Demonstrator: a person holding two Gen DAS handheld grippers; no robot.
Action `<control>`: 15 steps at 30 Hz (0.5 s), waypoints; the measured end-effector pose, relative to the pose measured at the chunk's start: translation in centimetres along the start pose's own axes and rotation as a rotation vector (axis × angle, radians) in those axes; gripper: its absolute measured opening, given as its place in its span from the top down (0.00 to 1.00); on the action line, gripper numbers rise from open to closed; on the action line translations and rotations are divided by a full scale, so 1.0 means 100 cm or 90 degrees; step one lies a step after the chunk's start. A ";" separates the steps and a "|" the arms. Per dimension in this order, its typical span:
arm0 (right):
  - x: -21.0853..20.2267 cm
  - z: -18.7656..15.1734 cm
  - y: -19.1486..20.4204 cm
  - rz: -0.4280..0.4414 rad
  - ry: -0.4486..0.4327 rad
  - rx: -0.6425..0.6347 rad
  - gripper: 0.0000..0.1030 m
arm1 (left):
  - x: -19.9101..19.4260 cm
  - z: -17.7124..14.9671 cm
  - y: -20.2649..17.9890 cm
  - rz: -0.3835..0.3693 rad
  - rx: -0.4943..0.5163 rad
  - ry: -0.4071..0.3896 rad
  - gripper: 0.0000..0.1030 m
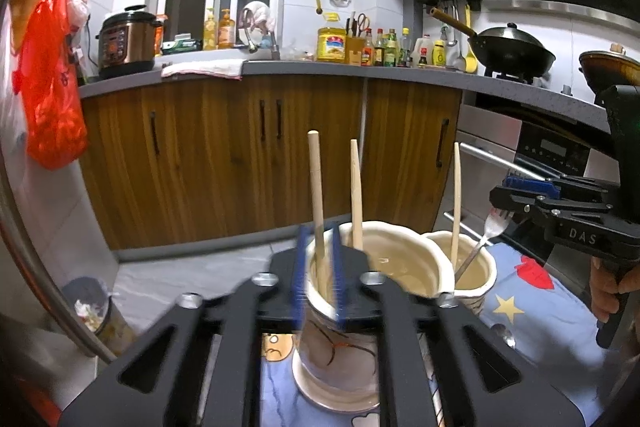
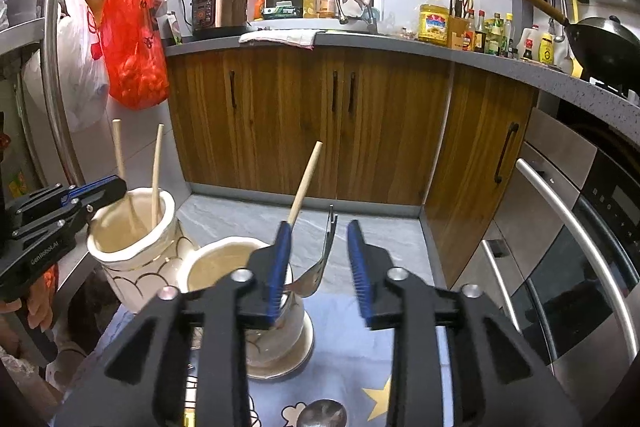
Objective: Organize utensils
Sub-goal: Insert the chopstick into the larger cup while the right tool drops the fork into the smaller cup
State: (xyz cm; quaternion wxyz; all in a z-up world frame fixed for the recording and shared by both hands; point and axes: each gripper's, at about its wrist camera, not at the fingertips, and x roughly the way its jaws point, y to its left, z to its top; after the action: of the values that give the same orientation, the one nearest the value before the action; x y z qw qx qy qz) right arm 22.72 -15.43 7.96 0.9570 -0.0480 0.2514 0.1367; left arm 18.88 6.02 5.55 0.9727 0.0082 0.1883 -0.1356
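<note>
utensils stand in three cream-white ceramic holders on a bench with a blue cartoon cloth [image 1: 532, 311]. the left tongs [image 1: 319, 283] sit on either side of a light wooden stick handle [image 1: 316, 187] in the nearest cream holder with dark swirl lines [image 1: 336, 351]. their blue pads look a little apart from the wood, so i judge the stick is let go, though blur makes this hard to be sure of. the right tongs [image 2: 316, 267] are spread apart over the short cream holder with a saucer base [image 2: 280, 339]. the shiny metal fork [image 2: 320, 259] leans inside that holder with its prongs up, between the pads but not pinched.

to do this step well, i think each hand should lift straight up and back, so the pads do not bump the fork or the sticks and tip a holder.

the big cream holder with gold scallop lines [image 2: 132, 259] keeps two more wooden sticks [image 2: 156, 175]. a round metal spoon bowl [image 2: 322, 415] lies on the cloth at the bottom edge, cut off. the bottoms of all the utensils are hidden inside the holders, so i cannot tell what kind the sticks are.
</note>
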 end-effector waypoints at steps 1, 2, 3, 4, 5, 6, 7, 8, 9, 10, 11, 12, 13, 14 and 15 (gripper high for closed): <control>-0.002 0.000 0.000 0.001 -0.003 0.001 0.61 | -0.001 0.000 0.000 -0.004 -0.002 -0.004 0.69; -0.004 0.000 0.001 0.002 -0.006 0.003 0.57 | -0.003 0.001 0.000 -0.003 -0.002 -0.009 0.68; -0.007 0.000 0.001 0.003 -0.008 0.005 0.55 | -0.004 0.001 -0.001 -0.001 -0.001 -0.012 0.65; -0.010 0.000 0.001 0.005 -0.012 0.009 0.48 | -0.005 0.001 -0.001 -0.001 -0.001 -0.015 0.61; -0.012 0.000 0.001 0.007 -0.016 0.013 0.40 | -0.007 0.002 0.000 -0.002 -0.003 -0.018 0.57; -0.016 0.000 0.000 0.012 -0.021 0.020 0.36 | -0.008 0.002 0.001 -0.003 -0.007 -0.023 0.49; -0.020 0.000 -0.001 0.018 -0.026 0.025 0.30 | -0.010 0.002 0.002 -0.005 -0.012 -0.026 0.42; -0.025 -0.001 -0.001 0.025 -0.033 0.032 0.26 | -0.011 0.003 0.003 -0.006 -0.016 -0.030 0.40; -0.030 -0.001 -0.002 0.029 -0.039 0.034 0.23 | -0.013 0.004 0.005 -0.003 -0.023 -0.035 0.34; -0.034 -0.002 -0.002 0.031 -0.045 0.036 0.18 | -0.015 0.004 0.006 0.000 -0.027 -0.039 0.27; -0.039 -0.003 -0.002 0.031 -0.052 0.038 0.12 | -0.016 0.004 0.007 0.005 -0.032 -0.043 0.24; -0.044 -0.004 -0.002 0.034 -0.058 0.039 0.10 | -0.018 0.004 0.009 0.012 -0.036 -0.046 0.16; -0.047 -0.005 -0.002 0.036 -0.062 0.040 0.07 | -0.020 0.004 0.011 0.021 -0.044 -0.050 0.10; -0.052 -0.007 -0.002 0.035 -0.066 0.042 0.05 | -0.021 0.005 0.013 0.027 -0.050 -0.052 0.10; -0.054 -0.008 -0.002 0.031 -0.070 0.043 0.05 | -0.022 0.006 0.016 0.035 -0.057 -0.050 0.09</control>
State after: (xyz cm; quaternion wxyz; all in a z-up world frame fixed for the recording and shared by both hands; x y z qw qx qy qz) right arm 17.83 -17.00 9.95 0.9668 -0.0019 0.2042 0.1539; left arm 17.58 8.03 6.85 0.9821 -0.0358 0.1553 -0.1008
